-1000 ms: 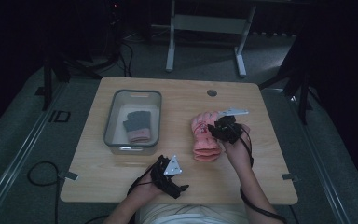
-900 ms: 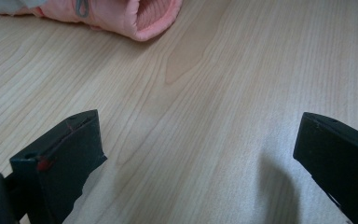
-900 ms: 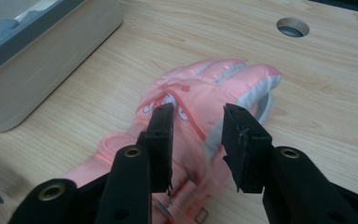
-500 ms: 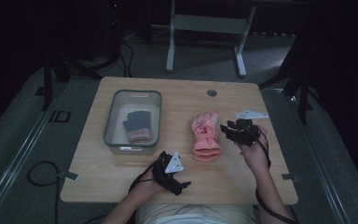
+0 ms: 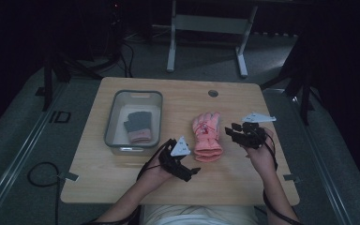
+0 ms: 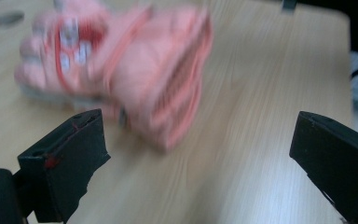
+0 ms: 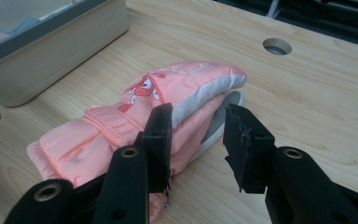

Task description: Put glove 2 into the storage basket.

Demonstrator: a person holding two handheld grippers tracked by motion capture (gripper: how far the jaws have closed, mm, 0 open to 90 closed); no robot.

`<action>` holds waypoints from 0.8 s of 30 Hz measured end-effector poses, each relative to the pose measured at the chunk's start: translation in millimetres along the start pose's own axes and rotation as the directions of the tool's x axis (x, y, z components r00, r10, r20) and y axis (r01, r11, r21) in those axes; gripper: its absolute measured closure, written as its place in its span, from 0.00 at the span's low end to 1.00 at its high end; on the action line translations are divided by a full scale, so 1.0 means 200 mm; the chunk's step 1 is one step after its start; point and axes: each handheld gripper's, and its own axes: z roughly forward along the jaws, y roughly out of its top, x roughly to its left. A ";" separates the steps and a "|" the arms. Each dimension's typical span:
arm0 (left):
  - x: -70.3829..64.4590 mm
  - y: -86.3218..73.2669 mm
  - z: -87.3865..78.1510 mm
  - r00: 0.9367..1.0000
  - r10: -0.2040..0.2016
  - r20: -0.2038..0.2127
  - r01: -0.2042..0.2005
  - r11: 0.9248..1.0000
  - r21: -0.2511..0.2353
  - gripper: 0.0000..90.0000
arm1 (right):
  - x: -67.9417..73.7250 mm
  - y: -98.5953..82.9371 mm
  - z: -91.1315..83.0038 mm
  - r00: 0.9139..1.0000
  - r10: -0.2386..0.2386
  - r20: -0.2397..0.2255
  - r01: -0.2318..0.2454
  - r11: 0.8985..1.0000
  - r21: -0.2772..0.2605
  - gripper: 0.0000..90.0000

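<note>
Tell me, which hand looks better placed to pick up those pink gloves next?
Probably the left. The left tool sits near the cuff end of the pink gloves, jaws wide open and facing them. The right tool is beside them too, but its jaws are narrower.

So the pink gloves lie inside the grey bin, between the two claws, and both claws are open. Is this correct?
Not quite. The pink gloves lie on the bare table, to the right of the grey bin, as the high view shows. The rest holds: they sit between the left claw and the right claw, and both claws are open.
</note>
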 end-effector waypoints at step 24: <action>0.36 0.32 0.25 0.977 -0.061 -0.203 0.082 0.992 0.093 0.06 | 0.10 -0.02 0.34 0.993 -0.045 0.107 0.034 0.994 0.108 0.64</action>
